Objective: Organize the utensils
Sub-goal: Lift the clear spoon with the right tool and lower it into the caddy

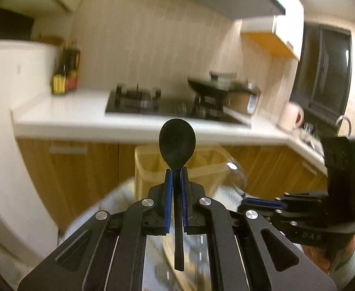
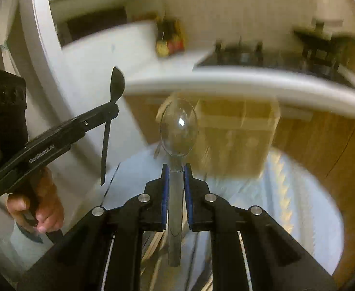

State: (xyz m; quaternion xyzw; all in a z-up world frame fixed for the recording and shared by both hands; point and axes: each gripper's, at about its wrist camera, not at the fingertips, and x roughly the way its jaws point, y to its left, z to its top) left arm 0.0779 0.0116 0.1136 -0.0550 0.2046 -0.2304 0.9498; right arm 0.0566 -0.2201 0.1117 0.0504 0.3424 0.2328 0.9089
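While both views are pretty blurry, the grips read fine. At the far left of the right wrist view, a hand (image 2: 38,208) holds the left gripper (image 2: 110,108), jaws clamped on the neck of a matte black spoon (image 2: 116,83), oval bowl up, flat handle hanging down. Left wrist view shows the same thing dead center: blue pads (image 1: 169,184) pinching the black spoon (image 1: 177,140) right under its bowl.

Center of the right wrist view, the right gripper (image 2: 176,167) is closed on a clear, glossy plastic spoon (image 2: 178,127), bowl pointing up with a highlight on it, handle running back between the fingers.

Behind both spoons, roughly mid-frame, sits a pale wooden divided organizer (image 1: 201,167) on a white ribbed cloth (image 2: 298,194); too smeared to tell what's in the compartments.

Upper part of the left wrist view: white countertop (image 1: 68,111) with a black gas stove (image 1: 153,104), a dark pan (image 1: 206,84) on it, bottles (image 1: 67,72) at left, wood-tone cabinets (image 1: 80,174) below.
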